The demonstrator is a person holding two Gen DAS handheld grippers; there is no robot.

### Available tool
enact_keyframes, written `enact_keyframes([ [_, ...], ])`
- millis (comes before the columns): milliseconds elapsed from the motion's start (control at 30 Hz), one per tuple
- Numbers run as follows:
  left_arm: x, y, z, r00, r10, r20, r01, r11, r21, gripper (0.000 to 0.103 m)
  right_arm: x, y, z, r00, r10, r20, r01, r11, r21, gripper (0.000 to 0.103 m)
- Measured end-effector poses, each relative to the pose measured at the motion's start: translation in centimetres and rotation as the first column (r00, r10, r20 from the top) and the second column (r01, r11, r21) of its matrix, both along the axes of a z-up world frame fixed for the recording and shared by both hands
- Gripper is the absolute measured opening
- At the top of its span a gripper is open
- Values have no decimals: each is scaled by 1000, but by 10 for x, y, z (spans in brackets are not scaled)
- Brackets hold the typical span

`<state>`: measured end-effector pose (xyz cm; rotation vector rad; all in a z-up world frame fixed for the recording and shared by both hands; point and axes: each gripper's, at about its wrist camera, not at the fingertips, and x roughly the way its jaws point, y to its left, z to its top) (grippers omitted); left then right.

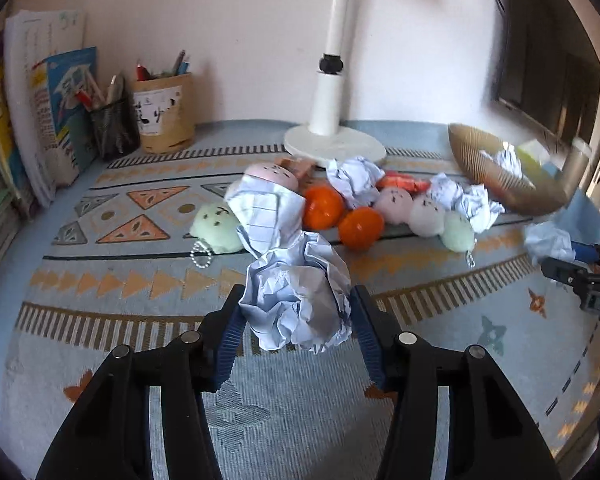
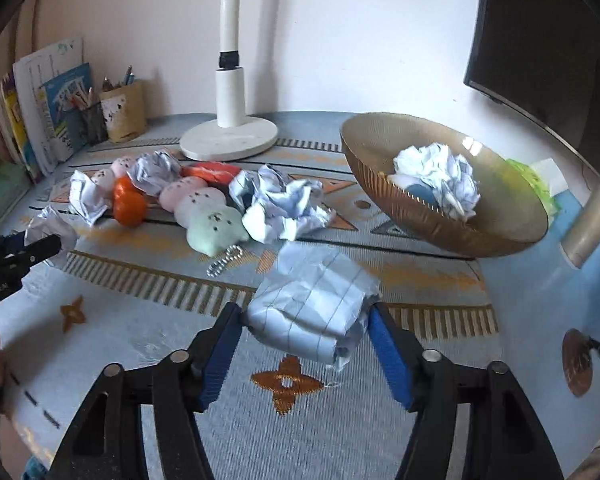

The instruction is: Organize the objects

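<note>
My left gripper (image 1: 296, 312) is shut on a crumpled paper ball (image 1: 296, 300) and holds it above the patterned cloth. My right gripper (image 2: 306, 320) is shut on another crumpled lined paper ball (image 2: 312, 308), short of the gold bowl (image 2: 500, 232). The bowl holds a paper ball (image 2: 440, 180); it also shows in the left wrist view (image 1: 496, 168). Several paper balls (image 2: 284, 204), two orange balls (image 1: 360, 226) and plush toys (image 1: 216, 228) lie in a heap mid-table.
A white lamp base (image 1: 334, 144) stands behind the heap. Pencil cups (image 1: 164, 116) and books (image 1: 40, 120) are at the back left. A dark monitor (image 2: 548, 60) and its stand (image 2: 592, 216) are at the right. A green packet (image 2: 536, 180) lies behind the bowl.
</note>
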<state>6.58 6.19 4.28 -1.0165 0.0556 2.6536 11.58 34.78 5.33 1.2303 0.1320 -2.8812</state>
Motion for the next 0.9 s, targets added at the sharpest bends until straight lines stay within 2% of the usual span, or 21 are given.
enact_keyframes([
  [67,-2,-5,-1,1000,8,13,-9,1000,18,49,2,2,-6,1000,6,7,-5,999,-34,71],
  [133,-1,-9,-3,999,14,29,-15,999,38,49,4,8,-11,1000,-4,22,6,998,-68,91],
  [200,0,-10,-3,999,19,34,-21,999,41,49,13,20,-12,999,-41,13,42,994,-103,96],
  [300,1,-4,-3,1000,8,27,-9,1000,17,51,28,36,-10,998,-61,-2,59,978,-200,96],
  [400,1,0,-4,1000,-3,25,3,1000,-5,51,30,45,-16,998,-61,30,68,940,-334,97],
  [500,0,-1,-4,1000,3,26,-3,1000,-11,51,33,48,-32,996,-44,80,79,859,-507,98],
  [600,0,-3,-4,1000,8,27,-8,1000,-5,51,40,44,-32,994,-91,53,105,843,-527,98],
  [667,-1,-2,-4,1000,5,30,-4,1000,-6,51,35,40,-31,992,-108,59,123,855,-504,98],
  [700,-1,-1,-4,1000,3,30,-3,1000,-10,51,32,38,-31,991,-117,63,133,863,-488,95],
  [767,0,0,-4,1000,5,26,-4,1000,-18,51,23,35,-31,985,-148,84,170,875,-453,80],
  [800,1,1,-3,1000,2,21,-2,1000,-20,51,21,34,-31,984,-155,82,176,883,-434,58],
  [833,2,1,-3,1000,-2,16,3,1000,-22,50,20,32,-31,986,-143,81,164,889,-428,51],
  [900,3,4,-2,1000,-1,5,1,999,-42,49,19,30,-32,991,-114,69,133,890,-437,49],
])
